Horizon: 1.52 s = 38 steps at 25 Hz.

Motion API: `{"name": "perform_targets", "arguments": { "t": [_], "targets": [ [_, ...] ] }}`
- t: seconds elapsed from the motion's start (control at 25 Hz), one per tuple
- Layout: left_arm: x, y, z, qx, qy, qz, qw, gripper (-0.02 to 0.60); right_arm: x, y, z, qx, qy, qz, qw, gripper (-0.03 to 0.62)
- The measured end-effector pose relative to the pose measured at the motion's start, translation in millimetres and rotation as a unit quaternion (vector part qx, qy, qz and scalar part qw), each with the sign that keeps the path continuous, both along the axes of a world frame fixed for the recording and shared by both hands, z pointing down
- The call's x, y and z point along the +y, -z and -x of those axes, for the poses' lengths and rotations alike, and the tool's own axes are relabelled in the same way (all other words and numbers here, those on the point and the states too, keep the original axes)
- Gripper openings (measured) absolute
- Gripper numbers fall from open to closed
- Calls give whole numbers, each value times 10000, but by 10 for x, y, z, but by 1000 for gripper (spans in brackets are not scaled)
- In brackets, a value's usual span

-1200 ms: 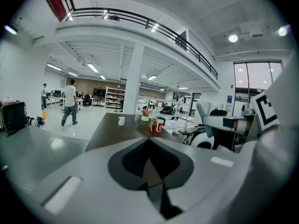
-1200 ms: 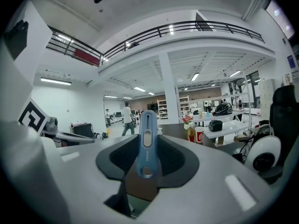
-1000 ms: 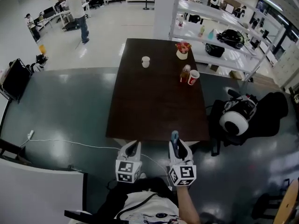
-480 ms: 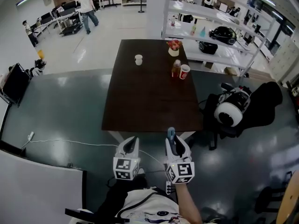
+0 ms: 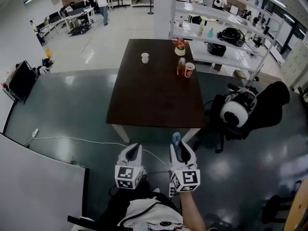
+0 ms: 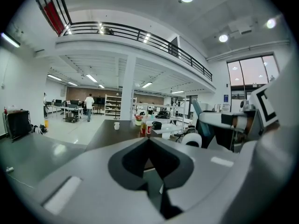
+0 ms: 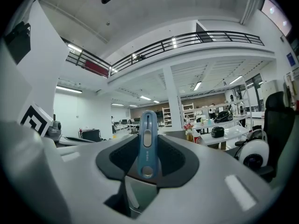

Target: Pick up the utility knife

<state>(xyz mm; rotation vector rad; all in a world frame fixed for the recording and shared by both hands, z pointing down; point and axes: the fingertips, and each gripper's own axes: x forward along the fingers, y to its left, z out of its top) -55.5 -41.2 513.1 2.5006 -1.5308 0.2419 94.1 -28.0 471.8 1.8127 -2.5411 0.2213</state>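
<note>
Off the near edge of the tabletop [image 5: 149,97], the right hand-held gripper [image 5: 178,148] clamps the blue utility knife [image 7: 147,141]. The left hand-held gripper [image 5: 135,149] is closed and empty. At the tabletop's far end stand a white cup [image 5: 145,57], a red cup [image 5: 189,70], contents unseen, and a flower-filled pot [image 5: 180,47].

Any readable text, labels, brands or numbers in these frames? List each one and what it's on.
Nothing reads as words.
Utility knife: small print on the blue handle, too blurred to read.
Red cup: white logo, too small to read.
Marker cubes: black-and-white square patterns, no letters.
</note>
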Motion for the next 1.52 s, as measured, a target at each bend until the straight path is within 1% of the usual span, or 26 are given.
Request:
{"name": "perform_targets", "arguments": {
  "t": [0.16,0.32,0.44,0.68,0.88,1.24,1.52],
  "targets": [
    [154,50,18,-14,63,-47,10000,0,139,35,-8,-24,38,-36,10000,129],
    [175,160,32,43,60,-151,9999,0,191,165,32,5,58,-129,9999,129],
    [99,259,34,91,4,-312,9995,0,143,243,39,20,-5,-218,9998,129],
    [-61,471,175,195,31,-547,9983,-1,66,407,141,32,-86,-393,9992,129],
    [-142,585,184,188,-29,-714,9973,0,11,472,168,59,-152,-500,9986,129],
    [-279,669,168,200,-75,-873,9960,-1,-106,501,90,56,-298,-582,9978,129],
    [-279,687,168,188,-96,-873,9960,-1,-119,527,102,114,-297,-585,9978,129]
  ]
}}
